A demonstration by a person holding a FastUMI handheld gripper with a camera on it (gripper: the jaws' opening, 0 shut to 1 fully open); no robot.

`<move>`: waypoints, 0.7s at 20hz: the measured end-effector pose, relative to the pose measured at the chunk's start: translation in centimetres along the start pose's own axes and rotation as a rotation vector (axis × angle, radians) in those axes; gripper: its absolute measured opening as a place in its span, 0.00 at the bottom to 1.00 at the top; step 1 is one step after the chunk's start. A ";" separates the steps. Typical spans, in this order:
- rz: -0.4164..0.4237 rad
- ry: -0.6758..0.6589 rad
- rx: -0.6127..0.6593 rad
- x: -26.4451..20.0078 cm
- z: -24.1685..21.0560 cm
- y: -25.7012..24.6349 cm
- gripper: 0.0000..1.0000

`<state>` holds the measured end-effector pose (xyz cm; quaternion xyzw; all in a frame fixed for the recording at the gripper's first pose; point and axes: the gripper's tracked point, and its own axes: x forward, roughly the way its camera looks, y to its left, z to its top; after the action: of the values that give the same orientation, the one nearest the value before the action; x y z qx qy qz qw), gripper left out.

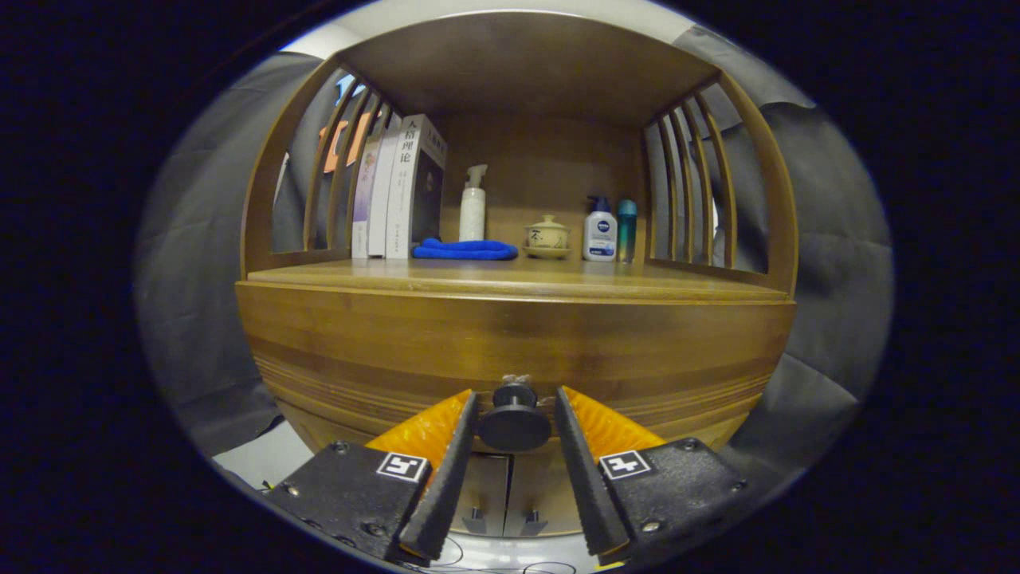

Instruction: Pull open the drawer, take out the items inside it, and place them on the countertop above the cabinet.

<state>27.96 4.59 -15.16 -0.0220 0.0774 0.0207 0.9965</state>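
Lower centre of frame: gripper (515, 426) with jaws spread either side of the drawer knob (515, 421), not visibly pinching it; drawer (510, 351) closed beneath the counter (518, 279).

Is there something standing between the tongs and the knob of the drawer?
Nothing visible does. The knob already sits between the two fingers of the tongs, which flank it on both sides with small gaps, not yet pressing on it. The drawer front behind it is closed and bare.
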 end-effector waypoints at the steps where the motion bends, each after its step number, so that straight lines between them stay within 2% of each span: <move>1: 0.003 -0.002 0.001 0.2 0.2 0.0 0.61; 3: -0.008 -0.002 0.002 0.4 0.1 -0.1 0.53; 5: -0.016 -0.007 0.001 0.2 0.1 -0.3 0.52; 10: -0.021 0.036 0.002 0.4 0.0 -0.3 0.38; 14: -0.021 0.046 -0.009 -0.2 -0.1 -0.3 0.32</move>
<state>27.79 4.31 -15.26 -0.0280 0.0999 0.0103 0.9946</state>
